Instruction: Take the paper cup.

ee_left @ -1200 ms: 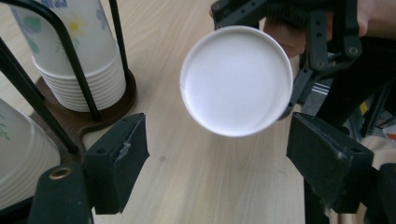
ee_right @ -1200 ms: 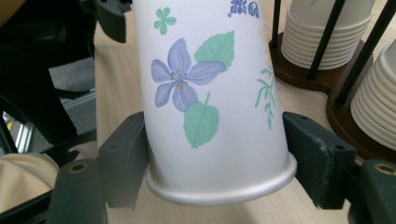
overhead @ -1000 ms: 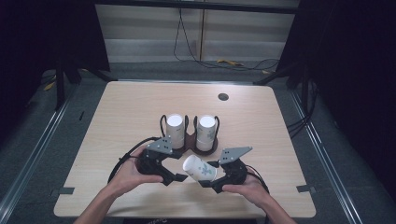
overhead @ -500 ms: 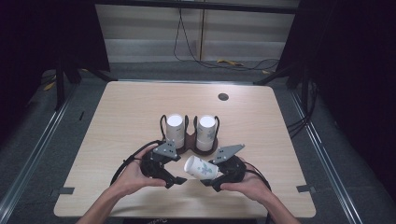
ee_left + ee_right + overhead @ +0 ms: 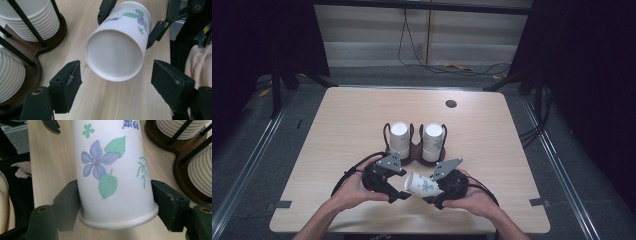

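Paper cup (image 5: 115, 170) smooth, tapered, floral; rim rolled.

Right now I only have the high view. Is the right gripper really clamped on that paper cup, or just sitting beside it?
Observer: Clamped. In the right gripper view, the right gripper presses both pads on the cup just behind its rolled rim.
Operator: And the left one?
Observer: The left gripper view shows the left gripper with its jaws on either side of the cup's base and a gap on each side. They have just been closing.
Operator: Anything close to it?
Observer: The holder with its stacked cups sits just past one jaw, apart from it.
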A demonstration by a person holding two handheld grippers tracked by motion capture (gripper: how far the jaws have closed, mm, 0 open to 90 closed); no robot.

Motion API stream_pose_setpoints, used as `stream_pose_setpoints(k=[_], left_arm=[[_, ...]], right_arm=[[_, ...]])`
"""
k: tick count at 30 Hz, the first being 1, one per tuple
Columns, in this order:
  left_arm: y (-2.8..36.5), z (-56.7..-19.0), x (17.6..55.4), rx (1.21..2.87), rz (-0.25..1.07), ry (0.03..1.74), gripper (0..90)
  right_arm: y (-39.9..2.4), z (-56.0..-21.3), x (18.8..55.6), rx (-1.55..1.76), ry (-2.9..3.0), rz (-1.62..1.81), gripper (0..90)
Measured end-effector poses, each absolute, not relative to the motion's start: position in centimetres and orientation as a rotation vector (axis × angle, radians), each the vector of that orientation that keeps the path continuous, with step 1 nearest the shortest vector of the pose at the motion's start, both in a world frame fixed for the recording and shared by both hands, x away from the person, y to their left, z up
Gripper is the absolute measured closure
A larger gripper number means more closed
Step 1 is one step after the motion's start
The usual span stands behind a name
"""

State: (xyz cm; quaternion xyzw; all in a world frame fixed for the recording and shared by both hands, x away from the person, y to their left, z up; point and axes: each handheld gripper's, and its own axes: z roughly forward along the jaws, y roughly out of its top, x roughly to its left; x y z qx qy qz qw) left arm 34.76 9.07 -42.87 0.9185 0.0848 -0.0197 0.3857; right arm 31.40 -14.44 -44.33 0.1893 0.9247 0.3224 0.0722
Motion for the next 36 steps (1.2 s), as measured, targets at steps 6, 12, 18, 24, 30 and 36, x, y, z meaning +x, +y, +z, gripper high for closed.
stream_pose_setpoints(k=[6, 12, 18, 24, 30, 36], left_arm=[[8.9, -42.9, 34.6, 2.334, -0.019, 0.162, 30.1], [9.2, -43.0, 34.9, 2.343, -0.063, 0.238, 24.3], [8.8, -43.3, 34.9, 2.366, -0.102, 0.234, 22.8], [8.6, -43.3, 34.8, 2.384, -0.114, 0.201, 23.5], [8.5, -43.3, 34.5, 2.391, -0.13, 0.156, 27.5], [8.1, -43.7, 34.4, 2.405, -0.136, 0.153, 25.9]], right_arm=[[-14.1, -44.4, 31.4, 0.545, 2.793, 0.938, 27.6], [-13.6, -44.6, 31.3, 0.518, 2.803, 0.91, 27.4], [-13.3, -44.8, 31.1, 0.511, 2.809, 0.912, 27.4], [-12.8, -45.2, 30.6, 0.471, 2.828, 0.893, 27.4], [-12.6, -45.1, 30.6, 0.459, 2.829, 0.895, 27.5], [-12.4, -45.2, 30.7, 0.447, 2.832, 0.892, 27.5]])
